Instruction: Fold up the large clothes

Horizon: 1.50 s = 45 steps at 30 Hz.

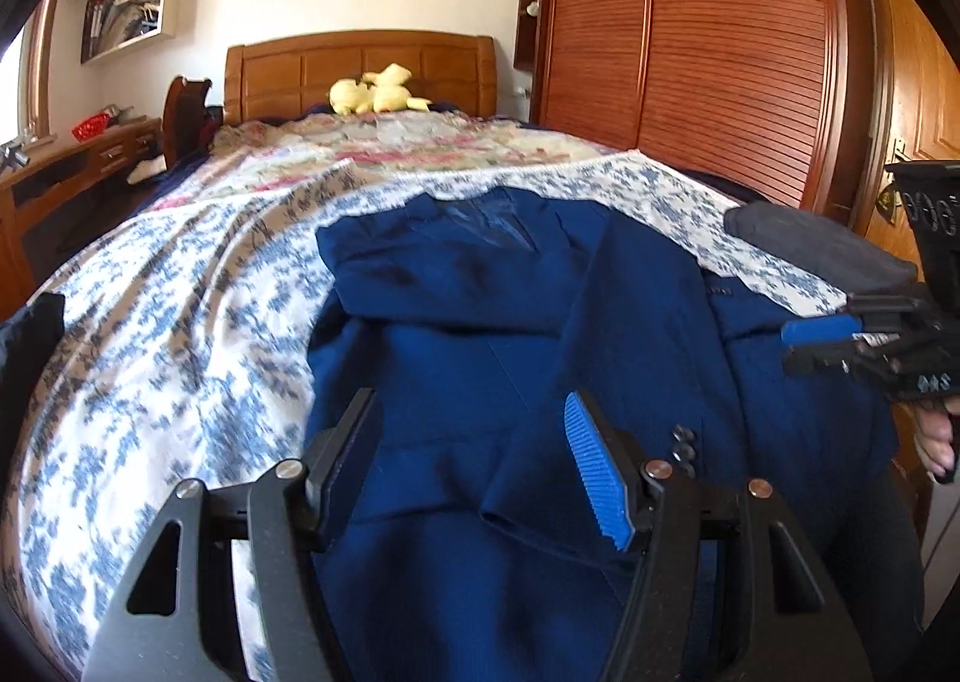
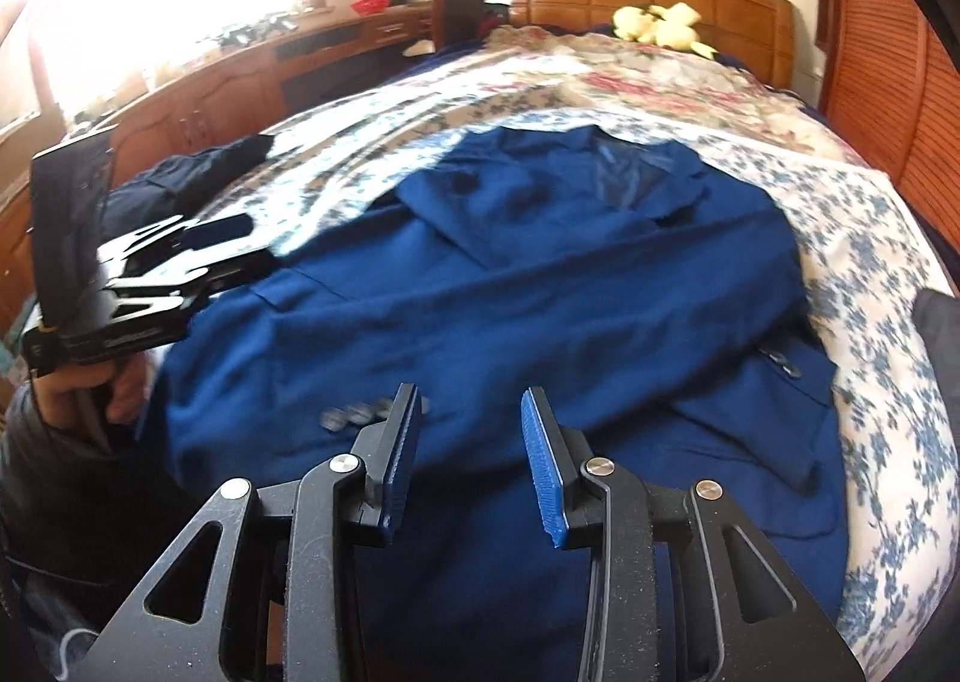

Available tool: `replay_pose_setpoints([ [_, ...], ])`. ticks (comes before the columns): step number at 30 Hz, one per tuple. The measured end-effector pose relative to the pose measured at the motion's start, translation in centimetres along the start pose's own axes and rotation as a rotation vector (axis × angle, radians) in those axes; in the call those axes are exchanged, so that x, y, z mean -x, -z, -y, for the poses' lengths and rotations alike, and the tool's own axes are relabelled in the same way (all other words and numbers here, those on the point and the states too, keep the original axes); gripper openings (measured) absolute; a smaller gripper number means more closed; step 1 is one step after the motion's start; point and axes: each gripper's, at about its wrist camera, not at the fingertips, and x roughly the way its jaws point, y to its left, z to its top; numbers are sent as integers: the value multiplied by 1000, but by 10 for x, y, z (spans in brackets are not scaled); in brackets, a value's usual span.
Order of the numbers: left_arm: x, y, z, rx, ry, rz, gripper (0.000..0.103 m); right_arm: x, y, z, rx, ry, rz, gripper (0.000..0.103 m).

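Two grippers, both with jaws apart and empty, hover over the near hem of a blue jacket [image 2: 540, 274] spread on the bed [image 1: 150, 322].

Left gripper [image 1: 474, 466]: wide gap, cloth visible between the fingers but not pinched. Right gripper [image 2: 471, 466]: narrower gap, also nothing held.

Position: in the right wrist view the jacket fills the centre, collar toward 12 o'clock and hem toward 6. The left gripper shows at 9 o'clock in that view; the right one at 3 o'clock in the left wrist view.

Progress (judgement): partly folded. Both sleeves [image 2: 492, 286] look laid across the body, one crossing diagonally from 3 toward 8 o'clock. Left to do: probably folding the length, hem up toward collar, then squaring the edges. Cannot tell if the sides are already turned in.

Materials and shapes:
- Jacket: matte woven suit cloth, fairly stiff, holding soft ridges rather than sharp creases. Notched lapels; lining at the neck has a faint sheen.
- Buttons [image 2: 354, 415]: a short row of dark round cuff buttons, just left of the right gripper's left finger.
- Pads: ribbed blue rubber on black plastic linkages.
- Bed cover: thin cotton-like sheet, blue floral print on white, wrinkled.

A dark folded garment [image 1: 804, 247] lies at 2 o'clock in the left wrist view, touching or just beside the jacket edge.
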Motion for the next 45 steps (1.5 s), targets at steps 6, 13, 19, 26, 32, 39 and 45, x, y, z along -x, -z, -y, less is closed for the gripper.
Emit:
replay_pose_setpoints([
  [6, -1, 13, 10, 5, -1, -43, 55, 9, 19, 39, -39, 34, 14, 34],
  [13, -13, 26, 17, 15, -59, -132, 49, 11, 40, 84, -110, 64, 24, 34],
  [19, -20, 36, 13, 46, -80, -176, 41, 24, 60, 114, -164, 84, 26, 34],
  [26, -27, 30, 20, 38, -74, -198, 24, 47, 71, 133, -223, 79, 63, 34],
  [32, -20, 20, 22, 34, -106, -166, 1, 59, 81, 135, -207, 83, 71, 34],
  [39, -11, -4, 18, 9, -121, -116, 1, 58, 95, 141, -218, 100, 65, 34],
  [45, -5, -10, 11, 1, -137, -110, 5, 54, 101, 146, -212, 129, 51, 34],
])
